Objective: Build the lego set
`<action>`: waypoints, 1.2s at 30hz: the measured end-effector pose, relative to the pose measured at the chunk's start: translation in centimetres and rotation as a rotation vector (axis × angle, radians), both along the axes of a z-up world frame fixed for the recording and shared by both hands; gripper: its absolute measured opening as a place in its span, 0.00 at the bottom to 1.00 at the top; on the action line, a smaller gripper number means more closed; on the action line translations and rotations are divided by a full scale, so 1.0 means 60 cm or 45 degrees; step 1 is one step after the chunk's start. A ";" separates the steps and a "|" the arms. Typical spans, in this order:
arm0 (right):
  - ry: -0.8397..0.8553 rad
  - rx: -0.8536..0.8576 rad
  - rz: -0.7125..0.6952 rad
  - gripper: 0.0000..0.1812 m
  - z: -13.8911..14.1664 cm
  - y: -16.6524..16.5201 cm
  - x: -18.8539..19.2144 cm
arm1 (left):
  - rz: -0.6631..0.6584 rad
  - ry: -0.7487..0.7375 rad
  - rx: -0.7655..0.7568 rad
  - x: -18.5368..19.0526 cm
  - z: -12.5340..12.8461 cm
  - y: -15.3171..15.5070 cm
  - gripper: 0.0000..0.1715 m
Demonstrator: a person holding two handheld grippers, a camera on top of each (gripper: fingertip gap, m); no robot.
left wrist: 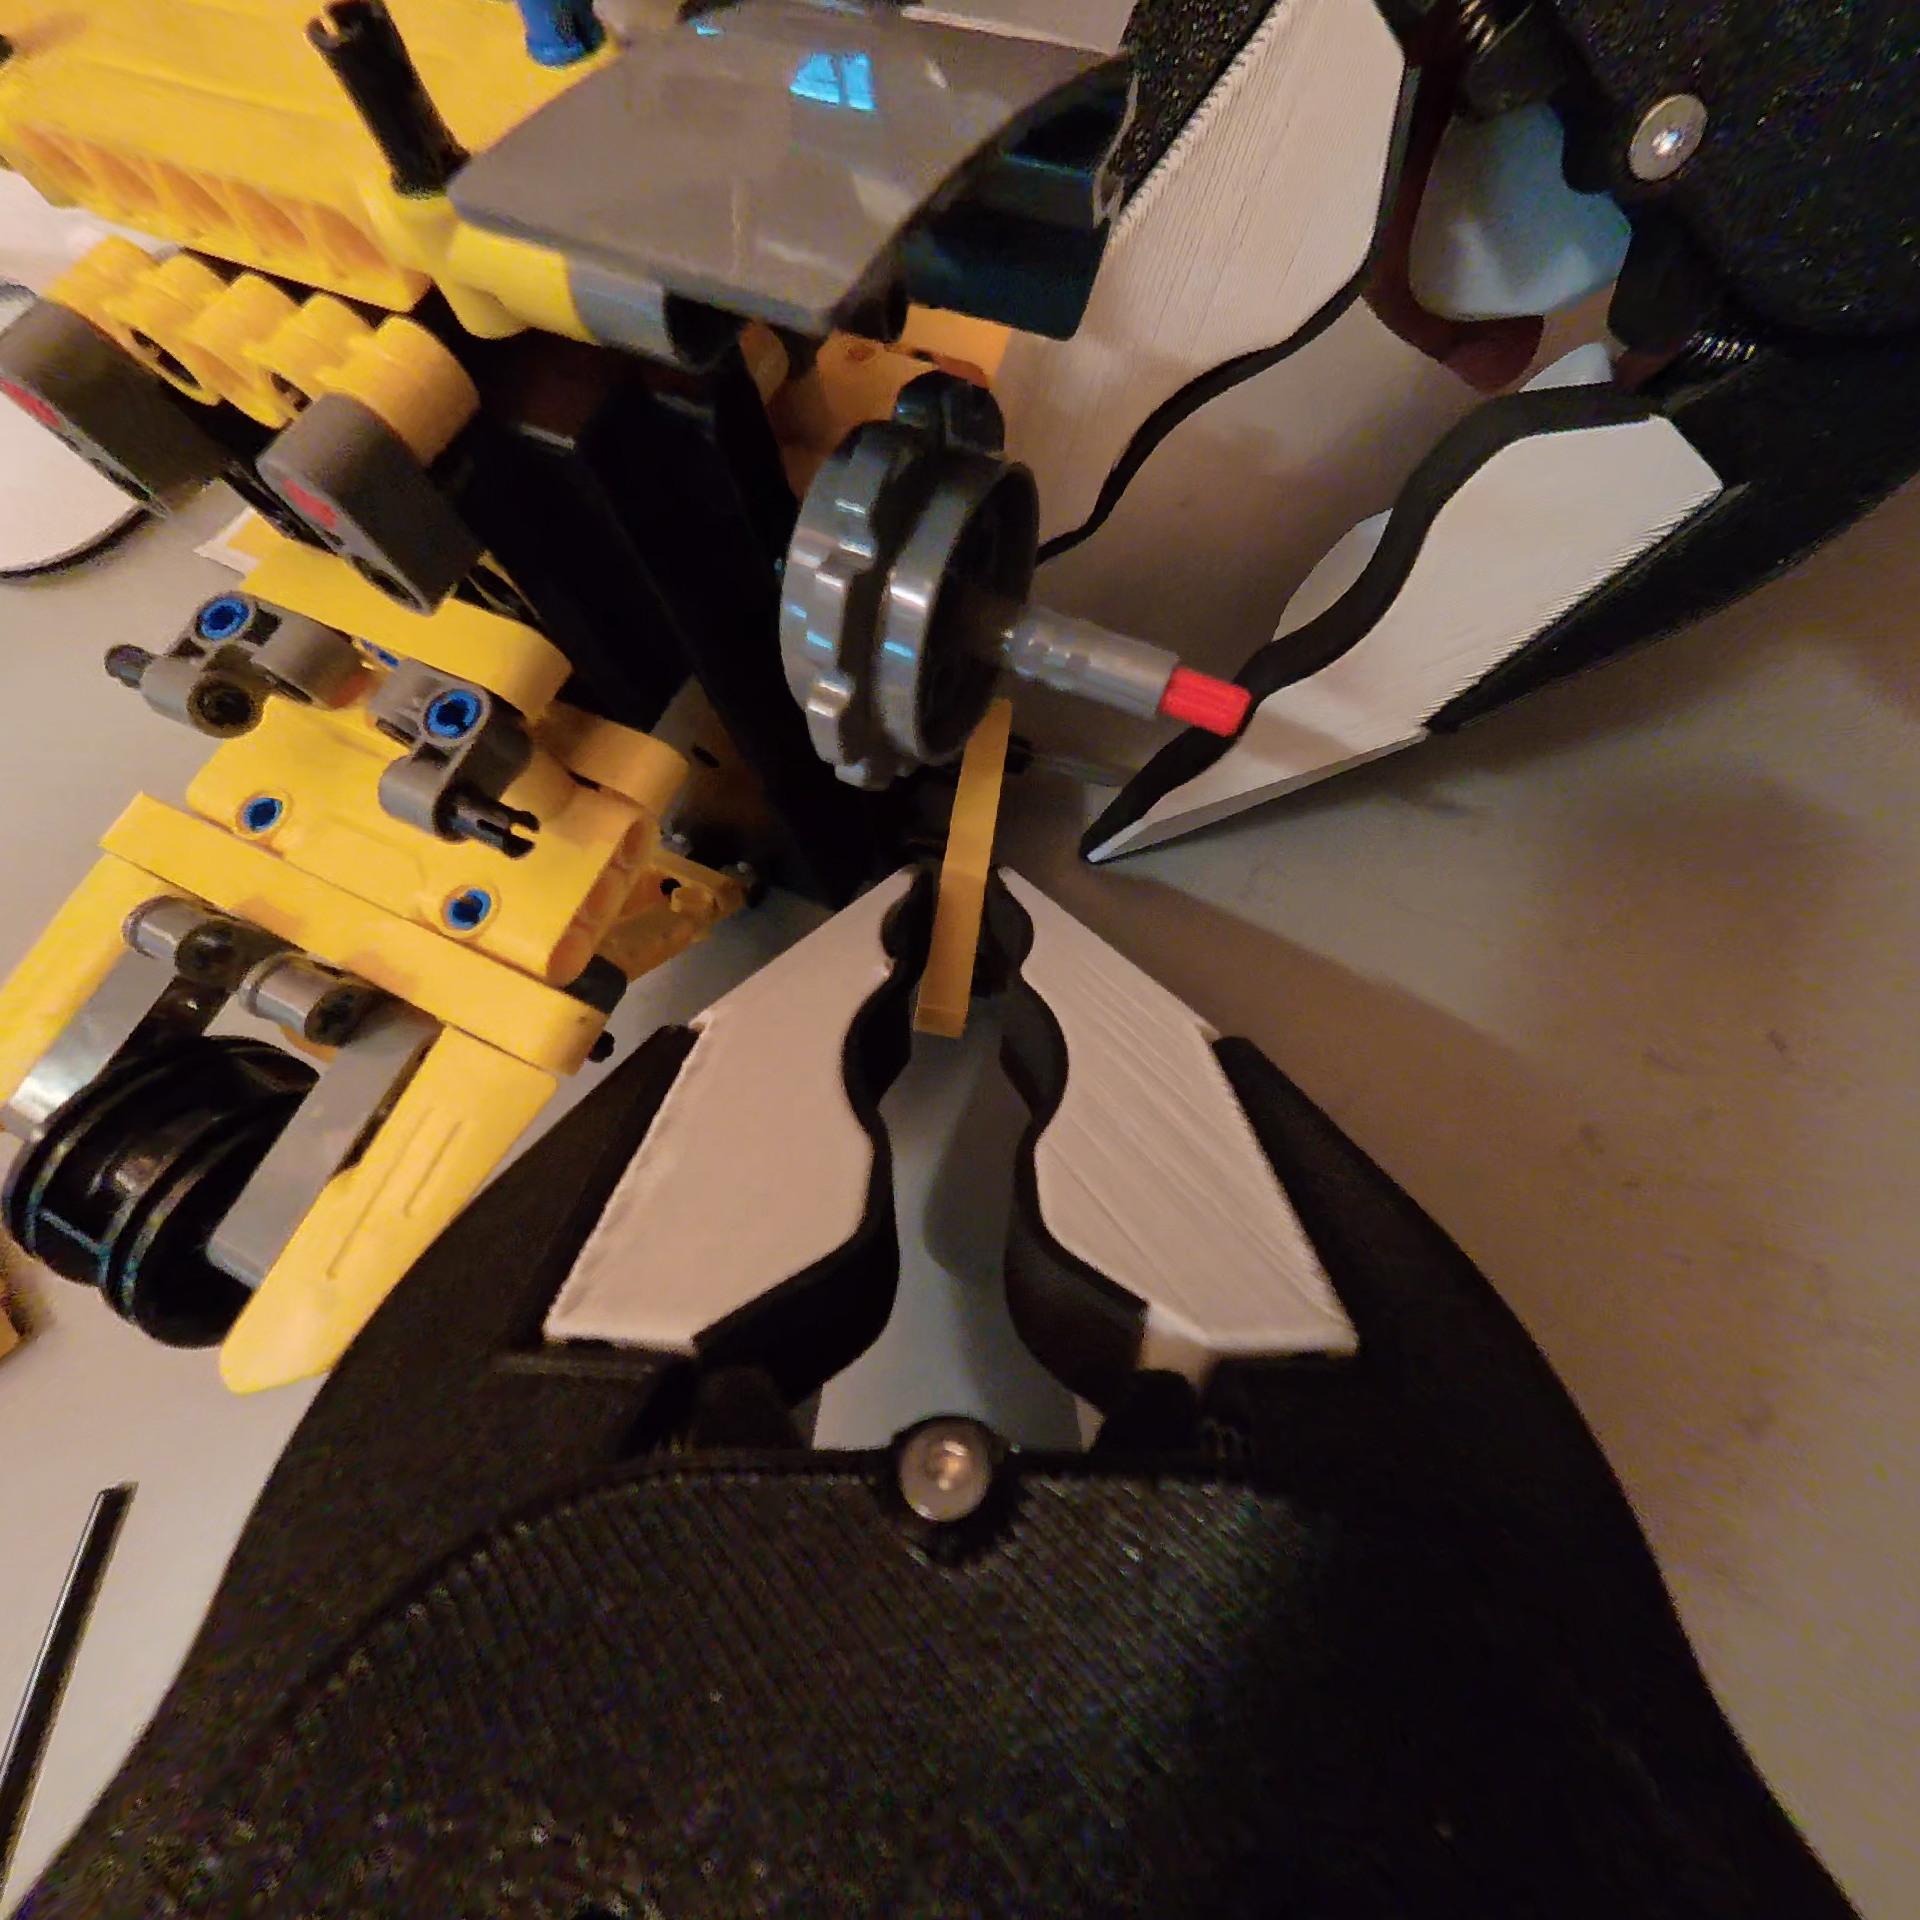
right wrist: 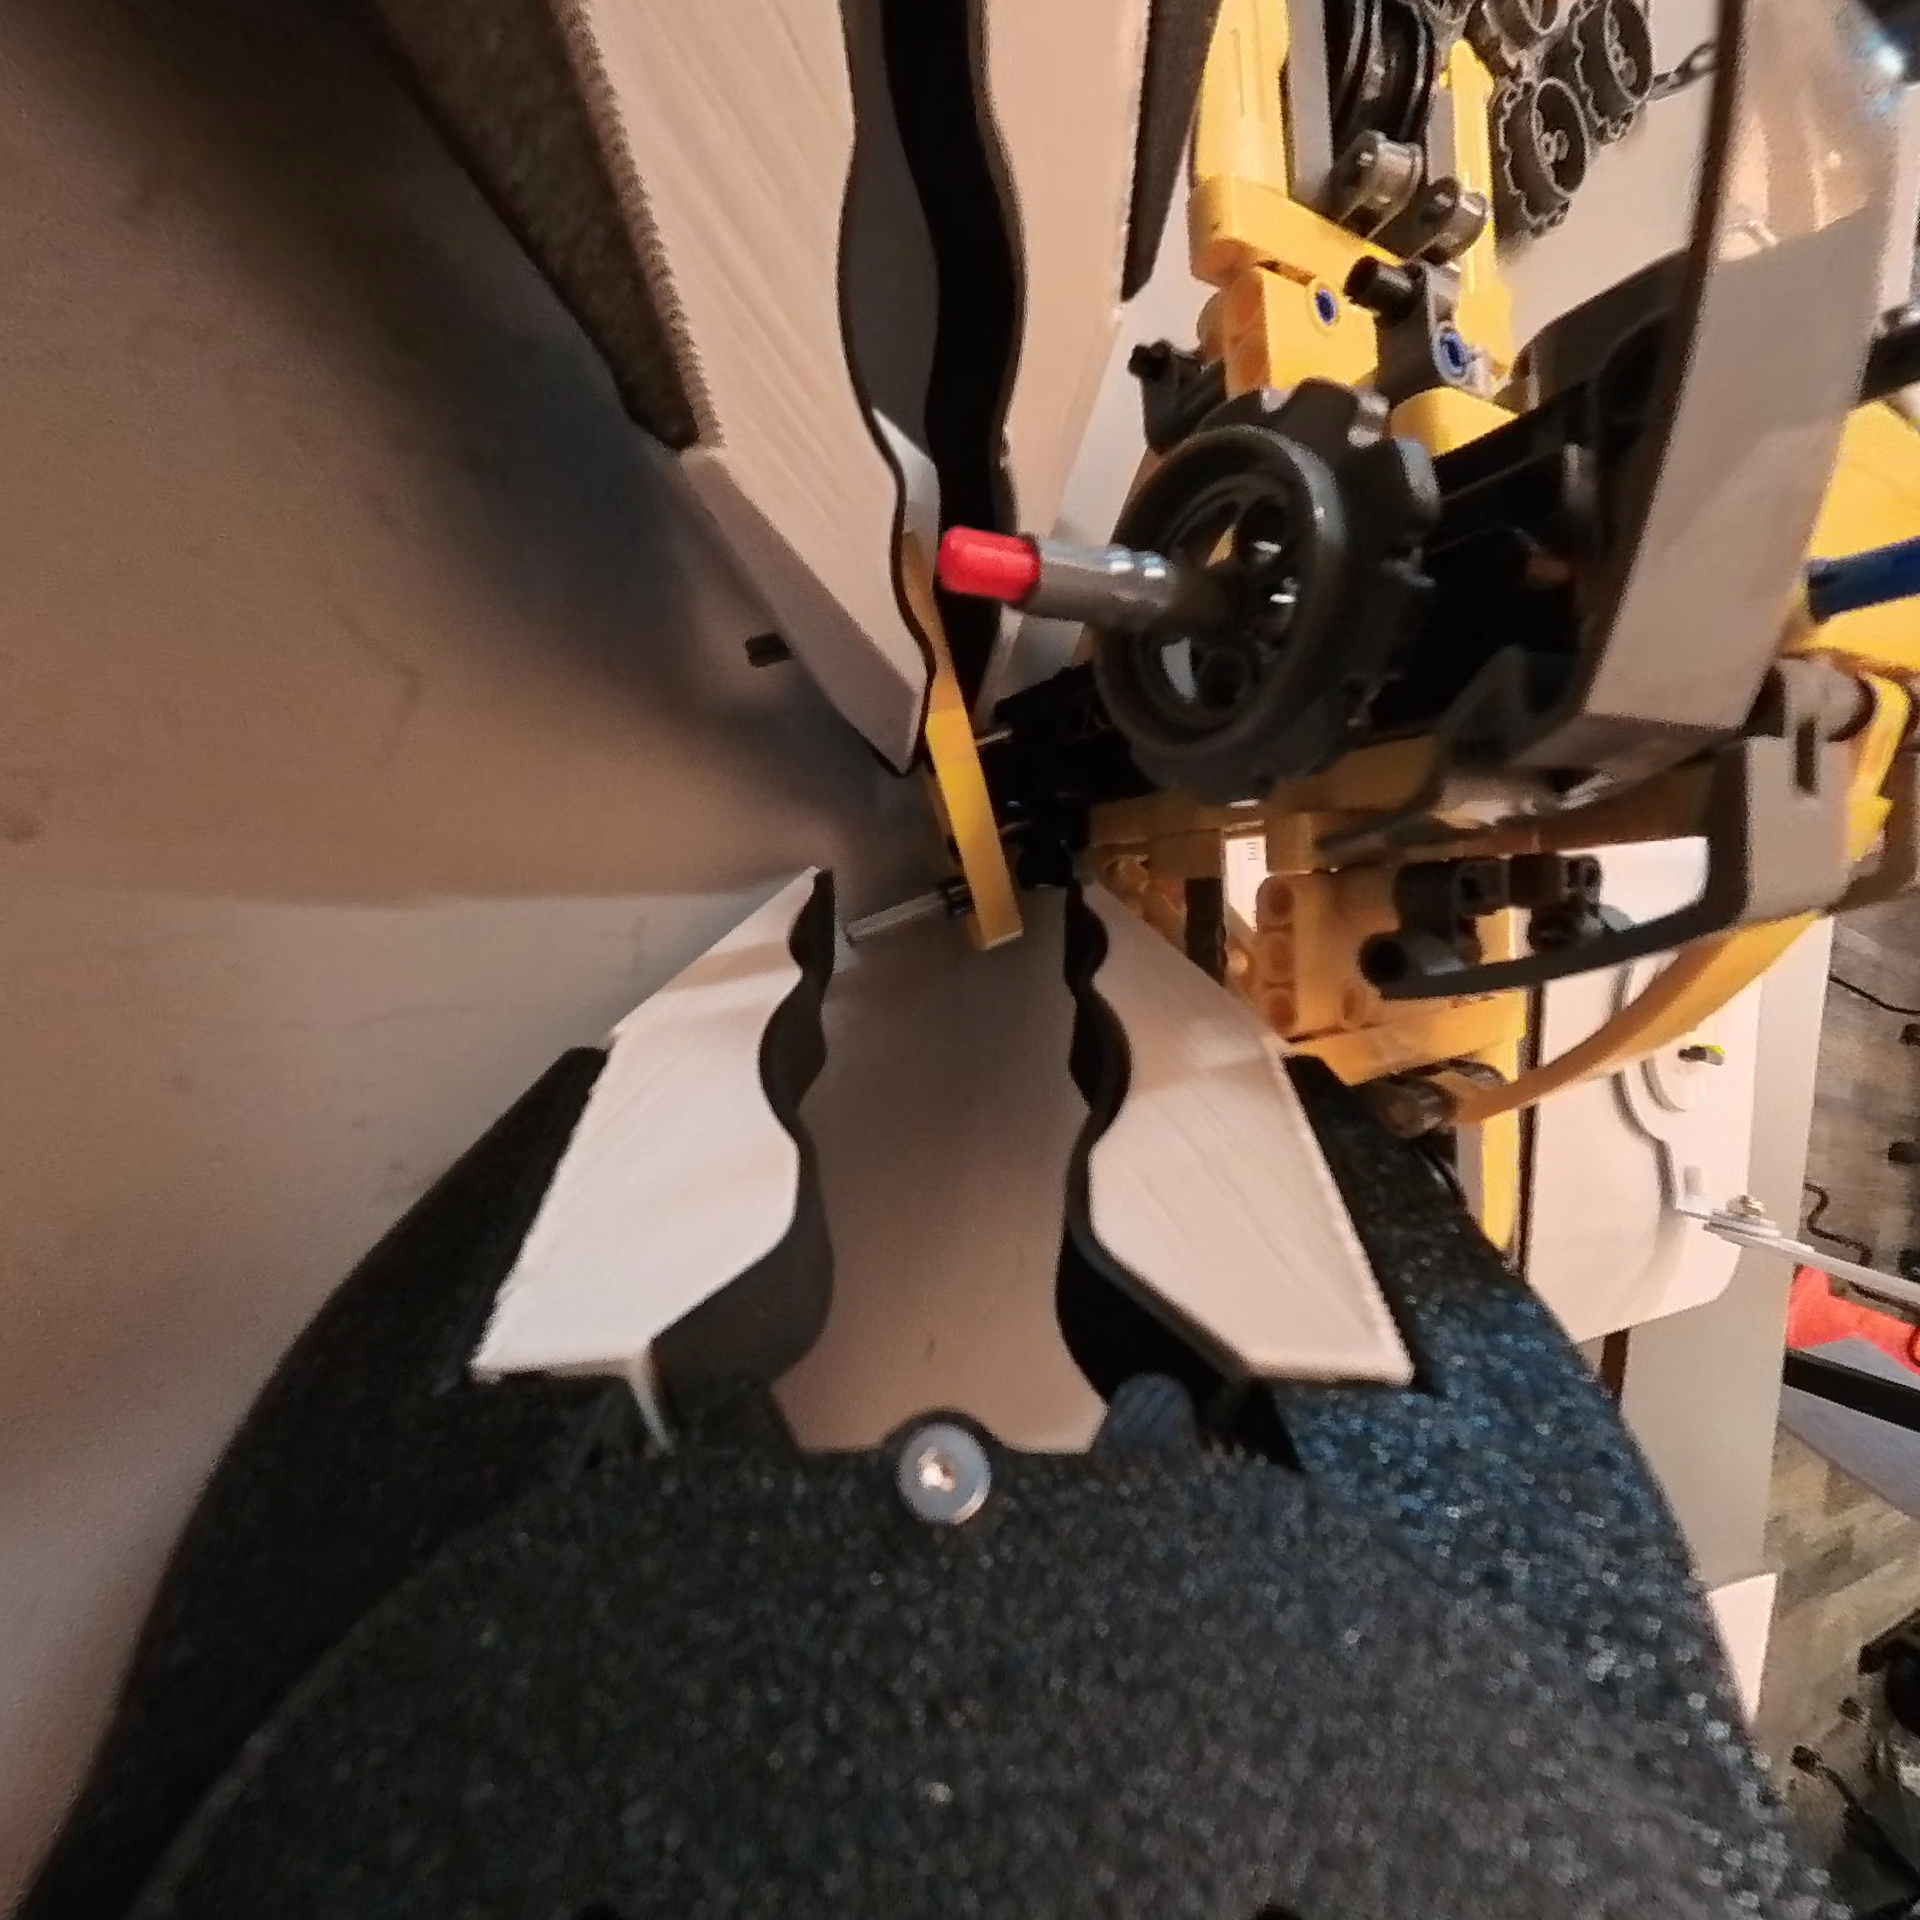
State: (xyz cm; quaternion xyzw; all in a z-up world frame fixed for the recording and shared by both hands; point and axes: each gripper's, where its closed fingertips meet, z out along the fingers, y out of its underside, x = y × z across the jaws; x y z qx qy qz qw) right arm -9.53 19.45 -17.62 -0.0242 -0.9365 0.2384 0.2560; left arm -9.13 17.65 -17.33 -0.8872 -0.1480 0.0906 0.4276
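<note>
A yellow toy-brick vehicle (left wrist: 343, 727) lies on the pale table (left wrist: 1507, 1091). A grey wheel hub (left wrist: 904, 613) on its side carries an axle with a red tip (left wrist: 1205, 698). My left gripper (left wrist: 956, 883) is shut on a thin yellow beam (left wrist: 961, 883) that hangs just below the hub. My right gripper (left wrist: 1070, 707) comes in from the upper right, open, with its fingers on either side of the axle. In the right wrist view my right gripper (right wrist: 951, 904) is open, and the beam's lower end (right wrist: 977, 821) sits at its fingertips. The left gripper (right wrist: 951, 727) pinches the beam from above, beside the red tip (right wrist: 987, 566) and the hub (right wrist: 1247, 603).
A black pulley wheel (left wrist: 135, 1184) sits in the vehicle's yellow fork at the lower left. Several black toothed wheels (right wrist: 1558, 94) lie beyond the vehicle at the top right. A white panel (right wrist: 1610, 1143) stands at the right. A black strip (left wrist: 62, 1621) lies on the table at the lower left. Both grippers' tips are close together, under 4 cm apart. The white panel (right wrist: 1610, 1143) sits 25 centimetres or so from the ends of my right fingers.
</note>
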 end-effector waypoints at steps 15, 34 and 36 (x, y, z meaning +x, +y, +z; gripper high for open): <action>-0.184 -0.390 -0.035 0.26 0.055 -0.001 0.034 | -0.050 -0.019 0.064 0.018 0.011 -0.005 0.03; 0.072 -0.830 -0.430 0.24 0.109 0.046 0.045 | -0.067 -0.069 0.242 0.072 0.046 -0.070 0.03; 0.192 -0.818 -0.531 0.29 0.119 0.076 0.024 | -0.072 -0.109 0.285 0.072 0.050 -0.071 0.03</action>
